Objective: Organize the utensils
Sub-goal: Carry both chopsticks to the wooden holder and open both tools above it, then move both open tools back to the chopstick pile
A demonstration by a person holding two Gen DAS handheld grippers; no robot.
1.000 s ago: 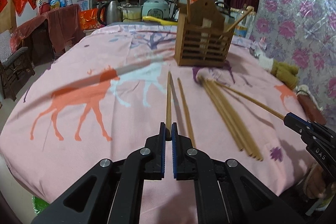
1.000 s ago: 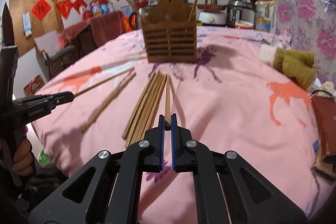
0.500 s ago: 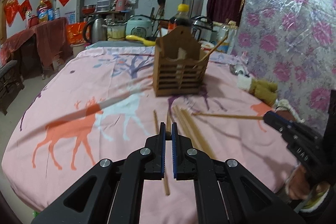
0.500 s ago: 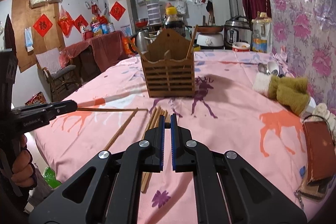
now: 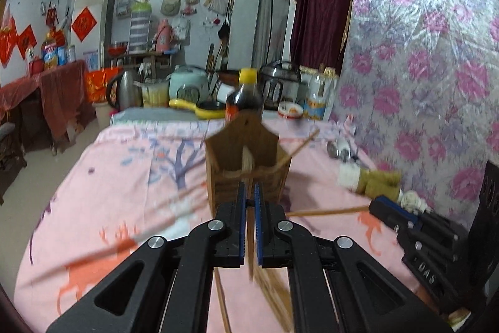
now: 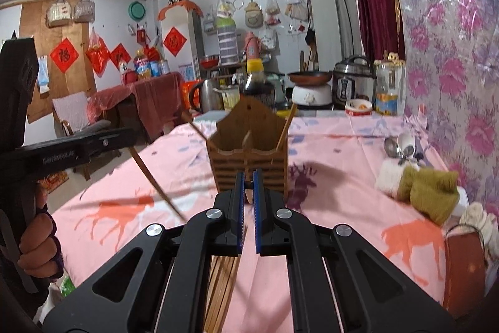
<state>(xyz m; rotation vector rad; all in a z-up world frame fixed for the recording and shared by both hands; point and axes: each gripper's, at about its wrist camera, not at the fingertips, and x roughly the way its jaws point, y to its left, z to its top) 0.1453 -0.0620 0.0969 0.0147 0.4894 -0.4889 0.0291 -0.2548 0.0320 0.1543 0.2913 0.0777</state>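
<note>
A brown slatted wooden holder [image 5: 248, 164] [image 6: 249, 152] stands mid-table with a couple of chopsticks leaning in it. My left gripper [image 5: 248, 195] is shut on a wooden chopstick [image 5: 249, 242], held above the table just in front of the holder; in the right wrist view that chopstick [image 6: 156, 180] slants down from the left gripper [image 6: 124, 136]. My right gripper [image 6: 248, 180] is shut on another chopstick [image 5: 324, 212], which points toward the holder in the left wrist view. Several loose chopsticks [image 6: 223, 286] lie on the cloth below.
A pink deer-print cloth [image 6: 327, 186] covers the table. Rolled olive and white towels [image 6: 421, 189] and spoons [image 6: 400, 147] lie at the right. A soy sauce bottle [image 5: 244, 95], cookers and a kettle stand behind the holder. A brown pouch [image 6: 464, 264] sits at the right edge.
Both grippers have lifted off the table with a chopstick each and moved forward toward the holder, which now looms closer in both views.
</note>
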